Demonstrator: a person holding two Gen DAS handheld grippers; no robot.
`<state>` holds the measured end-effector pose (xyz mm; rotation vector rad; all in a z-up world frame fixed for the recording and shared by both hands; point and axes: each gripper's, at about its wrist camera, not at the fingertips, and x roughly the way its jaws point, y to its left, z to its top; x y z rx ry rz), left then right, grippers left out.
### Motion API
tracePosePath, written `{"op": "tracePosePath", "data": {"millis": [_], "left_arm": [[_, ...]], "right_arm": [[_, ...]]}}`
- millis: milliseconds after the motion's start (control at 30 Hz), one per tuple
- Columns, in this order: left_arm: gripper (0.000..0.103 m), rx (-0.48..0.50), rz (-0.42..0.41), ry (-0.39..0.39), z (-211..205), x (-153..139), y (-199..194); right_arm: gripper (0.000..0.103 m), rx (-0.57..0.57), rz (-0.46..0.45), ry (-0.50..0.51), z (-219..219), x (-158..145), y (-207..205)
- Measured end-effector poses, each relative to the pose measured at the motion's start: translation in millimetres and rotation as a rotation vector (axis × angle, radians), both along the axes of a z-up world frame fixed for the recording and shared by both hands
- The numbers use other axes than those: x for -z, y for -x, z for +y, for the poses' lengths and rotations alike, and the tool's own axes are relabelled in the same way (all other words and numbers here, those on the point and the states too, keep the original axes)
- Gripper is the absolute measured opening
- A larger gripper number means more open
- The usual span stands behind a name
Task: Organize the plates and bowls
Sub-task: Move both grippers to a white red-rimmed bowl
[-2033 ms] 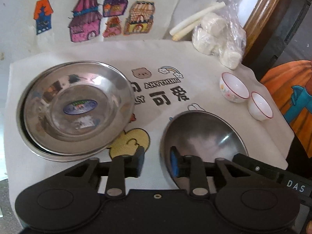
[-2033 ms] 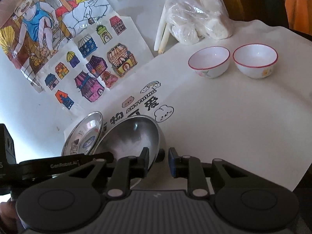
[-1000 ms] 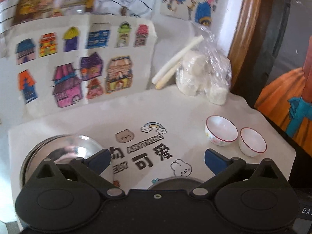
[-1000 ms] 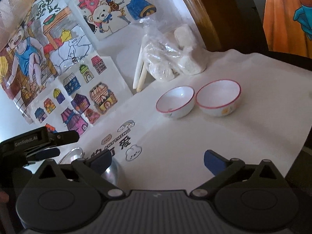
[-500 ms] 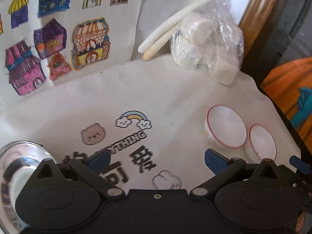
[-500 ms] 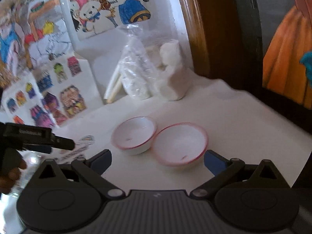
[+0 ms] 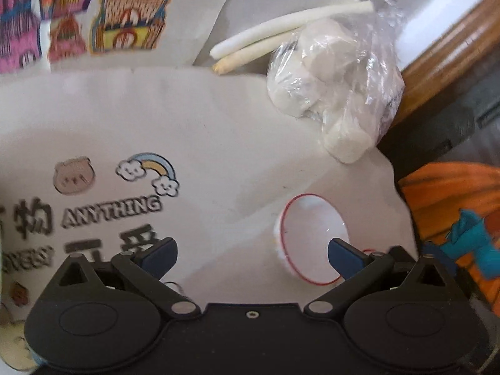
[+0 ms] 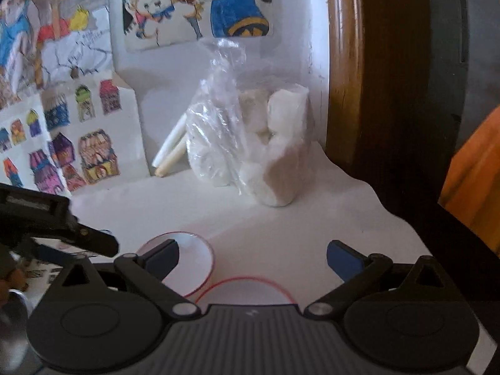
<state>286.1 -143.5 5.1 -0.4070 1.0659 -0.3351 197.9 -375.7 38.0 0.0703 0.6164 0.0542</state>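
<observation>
Two small white bowls with red rims stand side by side on the printed cloth. In the left wrist view the left bowl lies just ahead of my open left gripper, with the right fingertip over its near rim. Only a sliver of the other bowl shows behind that finger. In the right wrist view my open right gripper hangs above the right bowl, which sits low between the fingers. Its left fingertip overlaps the left bowl. The steel plates are out of view.
A clear plastic bag of white lumps and two pale sticks lie at the back against the wall with drawings. A wooden frame rises at the right. The cloth's edge drops off just right of the bowls. The left gripper's body reaches in from the left.
Both grippers, shut two seconds ago beside the steel bowl, have opened and moved right and forward to the two small bowls. The steel plates have slid out of view.
</observation>
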Motion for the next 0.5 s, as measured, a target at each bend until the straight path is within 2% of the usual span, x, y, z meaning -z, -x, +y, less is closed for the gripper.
{"op": "tracePosePath", "data": {"millis": [233,333,433,500], "left_arm": [[0.102,-0.003,0.037,0.067,-4.3,4.5,-3.2],[0.099,0.01,0.041,0.074,-6.3,6.1,-5.0],[0.092,0.011,0.053,0.068,-9.1,8.2,-6.0],[0.083,0.009,0.057,0.054,-11.6,9.9,-6.8]], "right_arm": [[0.096,-0.046,0.062,0.019,3.8,13.1,-26.2],[0.089,-0.072,0.082,0.037,8.5,17.6,-29.7],[0.081,-0.094,0.081,0.075,16.5,19.2,-31.8],[0.075,-0.117,0.084,0.09,21.3,19.2,-33.7]]}}
